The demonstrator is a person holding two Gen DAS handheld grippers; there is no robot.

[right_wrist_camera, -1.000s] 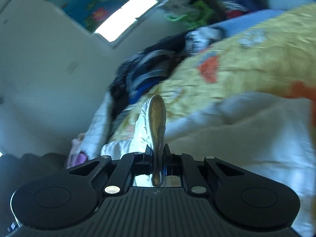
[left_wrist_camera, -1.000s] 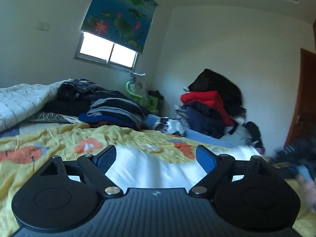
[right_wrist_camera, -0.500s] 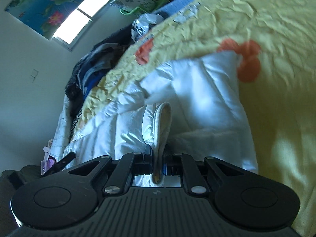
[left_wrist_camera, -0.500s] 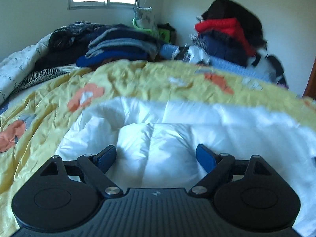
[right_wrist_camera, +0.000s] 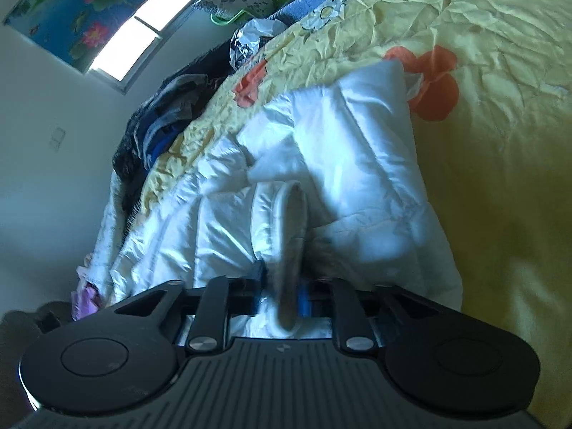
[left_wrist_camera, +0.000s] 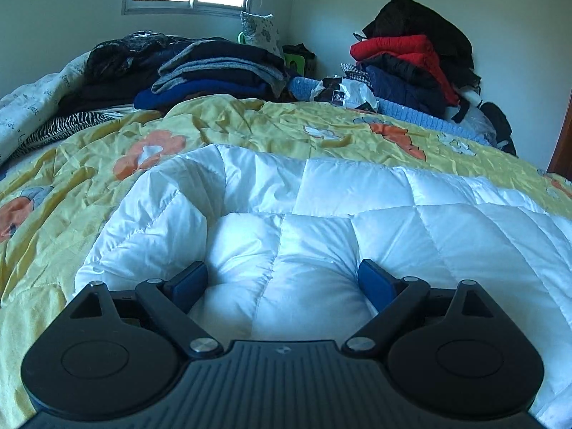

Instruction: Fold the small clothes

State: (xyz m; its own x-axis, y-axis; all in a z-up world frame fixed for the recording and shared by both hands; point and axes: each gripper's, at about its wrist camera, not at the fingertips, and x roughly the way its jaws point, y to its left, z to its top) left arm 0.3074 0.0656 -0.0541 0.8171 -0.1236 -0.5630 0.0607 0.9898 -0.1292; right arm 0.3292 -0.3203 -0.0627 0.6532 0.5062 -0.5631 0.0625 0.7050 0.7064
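Right hand-held gripper (right_wrist_camera: 286,298): jaws just been opening, letting go cuff (right_wrist_camera: 290,246) of white puffy jacket (right_wrist_camera: 361,164), cuff lying loose btwn pads. Left hand-held gripper (left_wrist_camera: 282,282) spread wide, straddling jacket bulge on bed (left_wrist_camera: 89,178), prob readying next grab.

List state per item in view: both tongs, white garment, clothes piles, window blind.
left tongs: open wide, pads astride a puffed panel, not pressing it.
right tongs: jaws just been opening, cuff edge between them, no longer clamped.
white quilted garment: spread on yellow bedspread, not yet fully folded.
cuff edge: standing on edge, blurred.
clothes piles: stacked, folded.
window blind: partly rolled up.
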